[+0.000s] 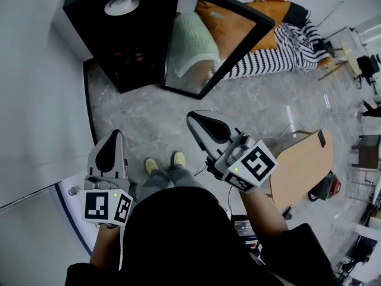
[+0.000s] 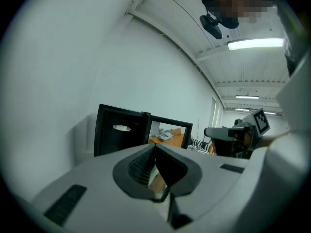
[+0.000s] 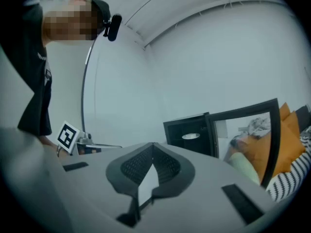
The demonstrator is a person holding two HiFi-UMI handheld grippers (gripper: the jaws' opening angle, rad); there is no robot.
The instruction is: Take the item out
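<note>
Inside the open black cabinet [image 1: 89, 8] shows a white round item [image 1: 122, 5]; left tongs [image 1: 114, 137] and right tongs [image 1: 193, 119] closed, empty.

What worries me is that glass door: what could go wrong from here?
1. The glass door stands open beside the black cabinet, on the side of the right gripper, which could knock it on the way in.
2. The cabinet's inside is dark, so the item is hard to make out and a grab may miss.
3. The right gripper and the left gripper are both shut; one likely needs opening before any reach.
</note>
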